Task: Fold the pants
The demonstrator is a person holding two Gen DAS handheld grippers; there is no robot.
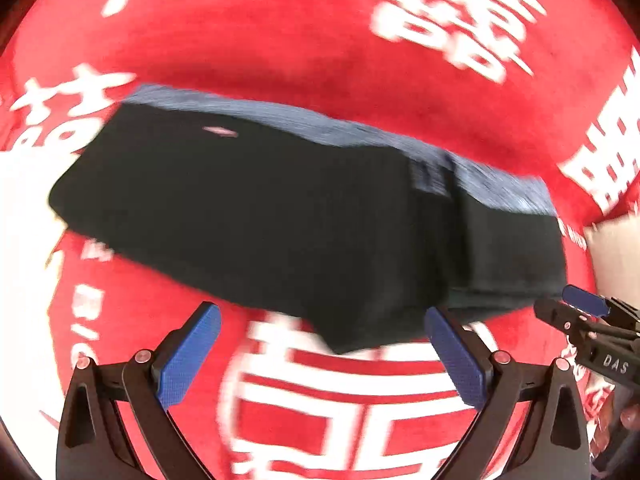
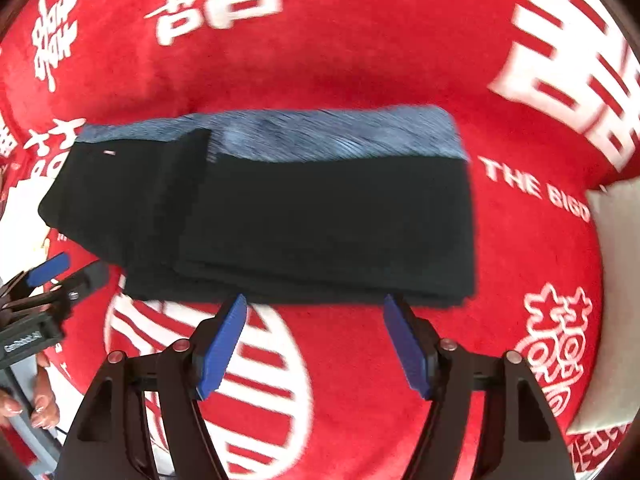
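The black pants (image 1: pixel 280 216) lie folded into a thick rectangle on a red blanket, with a blue-grey waistband (image 1: pixel 320 128) along the far edge. My left gripper (image 1: pixel 322 320) is open and empty, just short of the pants' near edge. The right gripper's tip (image 1: pixel 576 308) shows at the right of the left wrist view. In the right wrist view the same folded pants (image 2: pixel 300 224) lie ahead, waistband (image 2: pixel 320 136) on the far side. My right gripper (image 2: pixel 316 308) is open and empty at their near edge. The left gripper (image 2: pixel 64 272) shows at the left.
The red blanket (image 2: pixel 360 60) with white characters and lettering covers the whole surface. A pale cushion or cloth (image 2: pixel 612 280) lies at the right edge. A hand (image 2: pixel 40 404) holds the left gripper at the lower left of the right wrist view.
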